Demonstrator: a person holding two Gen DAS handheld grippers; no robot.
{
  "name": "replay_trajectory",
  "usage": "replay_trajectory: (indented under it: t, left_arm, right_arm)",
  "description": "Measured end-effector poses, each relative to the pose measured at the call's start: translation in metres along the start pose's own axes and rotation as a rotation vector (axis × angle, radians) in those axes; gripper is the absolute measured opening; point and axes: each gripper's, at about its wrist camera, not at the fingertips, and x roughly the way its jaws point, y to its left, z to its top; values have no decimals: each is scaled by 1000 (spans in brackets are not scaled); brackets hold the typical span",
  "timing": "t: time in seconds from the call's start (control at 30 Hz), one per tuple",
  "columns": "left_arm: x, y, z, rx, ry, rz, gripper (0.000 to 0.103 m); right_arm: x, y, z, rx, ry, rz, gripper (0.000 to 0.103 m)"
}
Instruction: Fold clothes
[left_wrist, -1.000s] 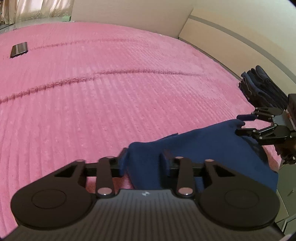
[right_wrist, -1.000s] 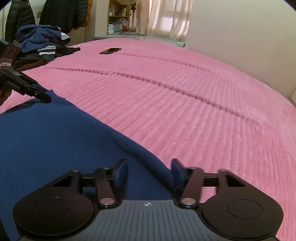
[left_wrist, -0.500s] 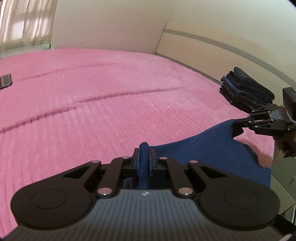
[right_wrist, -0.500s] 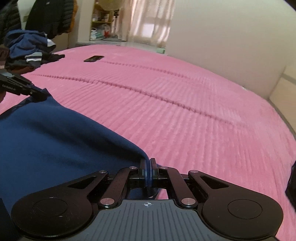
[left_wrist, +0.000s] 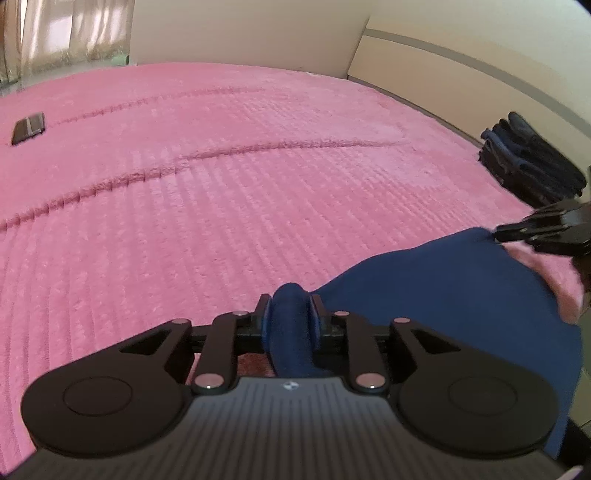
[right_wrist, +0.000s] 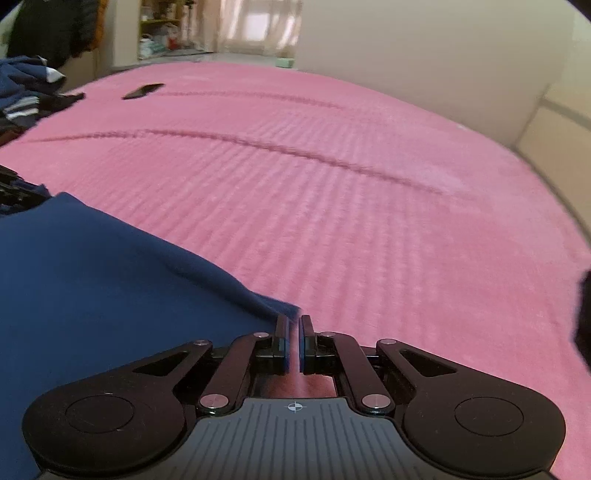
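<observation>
The left hand-held gripper (left_wrist: 289, 319) was clamped on a thick rolled fold of the navy blue garment (left_wrist: 443, 295), which lay across the near right part of the pink bedspread (left_wrist: 221, 184). The right hand-held gripper (right_wrist: 293, 341) had its fingers nearly together, pinching what looked like a thin edge of the same cloth, though blur made that contact uncertain. A stack of folded dark clothes (left_wrist: 532, 162) sat at the far right by the headboard (left_wrist: 461, 85), and a dark phone (left_wrist: 28, 127) lay far left.
</observation>
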Motion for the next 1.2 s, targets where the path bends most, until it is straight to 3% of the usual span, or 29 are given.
replay_trajectory:
  t: [0.13,0.2,0.4,0.47,0.57,0.73,0.83,1.0,1.2]
  left_arm:
    - [0,-4,0,8,5,24,19]
    - [1,-5,0,9,9,29,19]
    - [4,-6,5,36,41,38,19]
    - [5,-2,5,31,45,21,20]
    - [2,9,9,0,48,-5,24]
    - [-43,21,10,-63,-41,12,19]
    - [-74,13,-2,-92,-66,-18,19]
    - [-83,4,-24,-125,-82,-39,20]
    - [-92,-6,-48,-164,-100,-59,21]
  right_arm:
    - [-34,14,6,67,-85,31,1]
    - [-37,32,13,68,-105,105,1]
    - [-1,88,39,-5,-98,319,1]
    - [21,102,43,-35,-37,370,1]
    - [44,114,46,-103,-5,349,1]
    - [34,103,43,-101,18,253,1]
    - [18,99,39,-86,13,217,1]
    - [-21,122,35,-65,-66,292,1]
    - [-24,153,45,-134,-54,378,1]
